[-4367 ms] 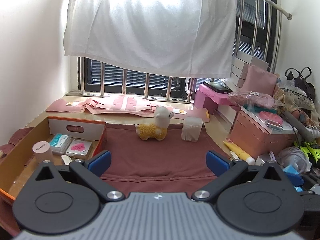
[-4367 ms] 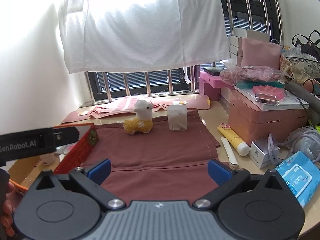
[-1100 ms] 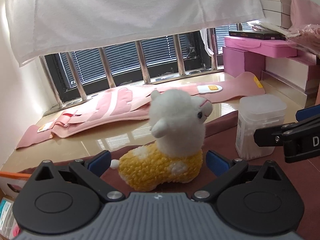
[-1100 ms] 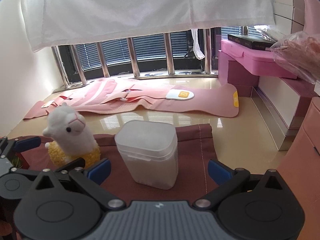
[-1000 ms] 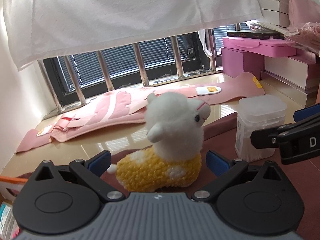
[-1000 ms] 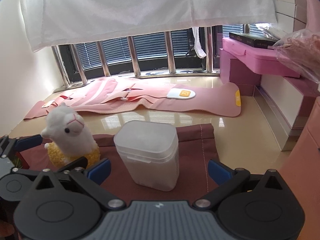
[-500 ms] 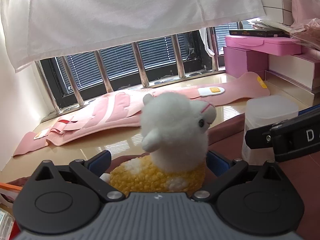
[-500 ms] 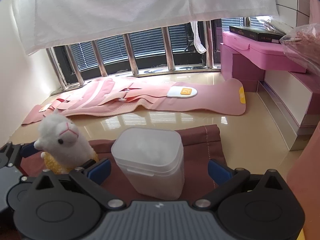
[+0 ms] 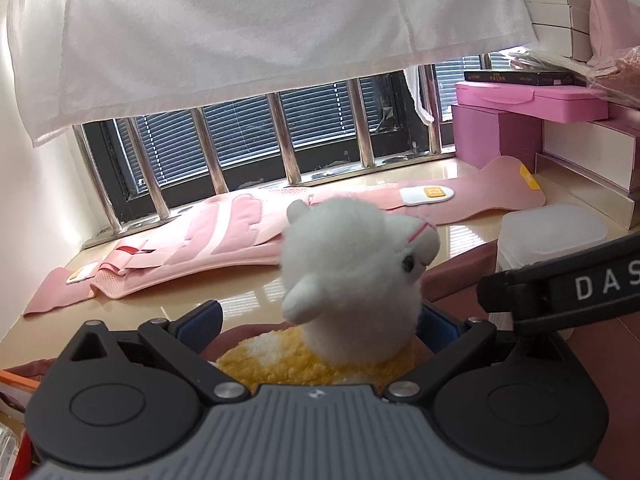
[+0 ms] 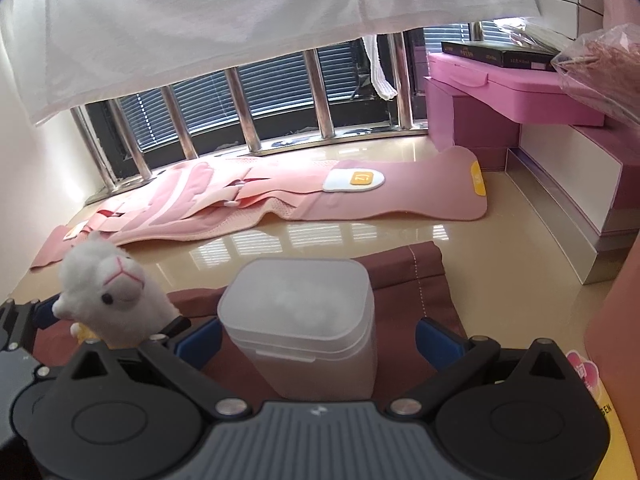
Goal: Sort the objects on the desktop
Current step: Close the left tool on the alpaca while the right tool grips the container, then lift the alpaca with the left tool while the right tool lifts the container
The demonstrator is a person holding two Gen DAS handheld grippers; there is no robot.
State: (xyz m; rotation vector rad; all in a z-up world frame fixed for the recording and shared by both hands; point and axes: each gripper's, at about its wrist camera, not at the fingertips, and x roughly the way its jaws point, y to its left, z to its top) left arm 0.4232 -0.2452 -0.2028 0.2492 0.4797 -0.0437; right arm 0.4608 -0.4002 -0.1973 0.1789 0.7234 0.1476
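Observation:
A plush alpaca (image 9: 352,272) with a white head and yellow body stands on the maroon cloth (image 10: 412,280). My left gripper (image 9: 318,324) is open, its blue pads (image 9: 200,320) on either side of the yellow body. A translucent lidded container (image 10: 300,320) filled with white cotton stands just right of the alpaca (image 10: 108,288). My right gripper (image 10: 318,340) is open around the container, one pad (image 10: 436,342) on each side with small gaps. The right gripper's black finger crosses the left wrist view in front of the container (image 9: 548,232).
A long pink fabric belt (image 10: 320,196) lies on the glossy beige sill behind the cloth. Window bars (image 9: 208,152) and a hanging white towel (image 9: 260,20) close off the back. Pink boxes (image 10: 500,92) stack up on the right. An orange box edge (image 9: 16,380) shows at the lower left.
Both grippers moved forward and lower. The alpaca now sits between the left pads and the container between the right pads. Neither gripper has closed, and neither object has moved.

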